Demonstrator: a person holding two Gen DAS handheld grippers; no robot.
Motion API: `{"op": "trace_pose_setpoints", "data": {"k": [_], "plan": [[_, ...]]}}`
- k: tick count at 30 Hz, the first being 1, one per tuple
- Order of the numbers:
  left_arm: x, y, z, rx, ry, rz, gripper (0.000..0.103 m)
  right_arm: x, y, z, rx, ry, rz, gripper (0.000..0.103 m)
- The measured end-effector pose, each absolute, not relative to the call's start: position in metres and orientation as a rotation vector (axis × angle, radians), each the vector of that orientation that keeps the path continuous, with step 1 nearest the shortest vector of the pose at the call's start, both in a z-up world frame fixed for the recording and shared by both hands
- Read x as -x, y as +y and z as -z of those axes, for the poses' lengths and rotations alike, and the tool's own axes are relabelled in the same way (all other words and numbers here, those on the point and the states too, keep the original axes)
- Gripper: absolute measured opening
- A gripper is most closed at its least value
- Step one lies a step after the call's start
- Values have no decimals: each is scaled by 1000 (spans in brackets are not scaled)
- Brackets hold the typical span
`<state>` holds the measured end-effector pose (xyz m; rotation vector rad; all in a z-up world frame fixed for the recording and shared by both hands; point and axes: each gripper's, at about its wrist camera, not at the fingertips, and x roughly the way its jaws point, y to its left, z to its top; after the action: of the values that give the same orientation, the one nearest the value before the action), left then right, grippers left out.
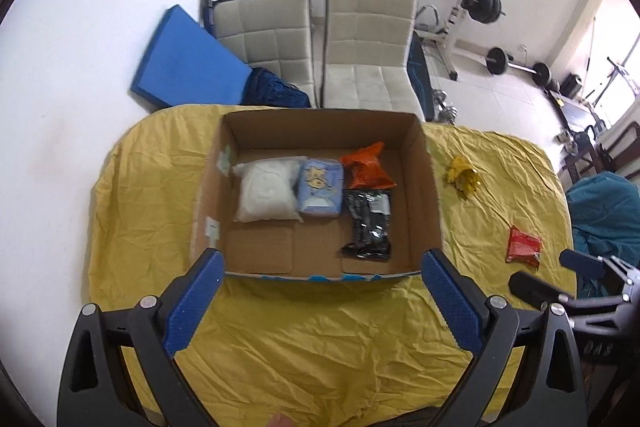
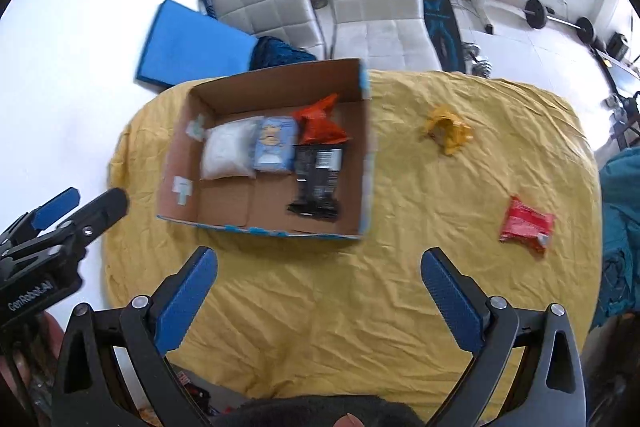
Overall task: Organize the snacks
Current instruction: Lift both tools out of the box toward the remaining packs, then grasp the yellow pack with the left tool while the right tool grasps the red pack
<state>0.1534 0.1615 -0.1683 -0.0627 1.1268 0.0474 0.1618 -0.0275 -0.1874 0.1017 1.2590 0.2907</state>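
Box (image 1: 424,187) labels blurred, snack (image 1: 523,246) print unreadable; left tool (image 1: 322,285), right tool (image 2: 320,281) both spread, empty.

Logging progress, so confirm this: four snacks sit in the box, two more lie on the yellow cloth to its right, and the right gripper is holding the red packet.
Wrong on the last point. The right gripper is open and empty; the right wrist view shows the red packet lying on the cloth. The four in the box and two outside, counting the yellow packet, are right.

1. The desk (image 1: 340,339) wore a wrinkled yellow cloth.
2. The cardboard box (image 1: 430,195) was brown, blue-edged.
3. Inside lay white (image 1: 266,193), pale-blue (image 1: 320,191), orange (image 1: 366,167) and black (image 1: 368,223) packets.
4. Outside: a yellow wrapper (image 1: 462,175) and a red packet (image 1: 523,245).
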Motion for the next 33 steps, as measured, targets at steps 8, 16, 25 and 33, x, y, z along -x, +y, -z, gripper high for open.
{"op": "trace_pose_setpoints", "data": {"k": [8,16,25,33], "plan": [[-197,54,204,-2,1201,83,101,-203,-159,254,92,1370,-136,103],[-252,-26,274,-93,1331,100,101,-256,-247,374,381,1606,-196,103],[-306,-56,337,-133,1445,61,101,-279,-254,465,572,1728,-408,94],[-351,-57,371,-51,1536,32,101,-298,-283,474,427,1779,-330,70]]}}
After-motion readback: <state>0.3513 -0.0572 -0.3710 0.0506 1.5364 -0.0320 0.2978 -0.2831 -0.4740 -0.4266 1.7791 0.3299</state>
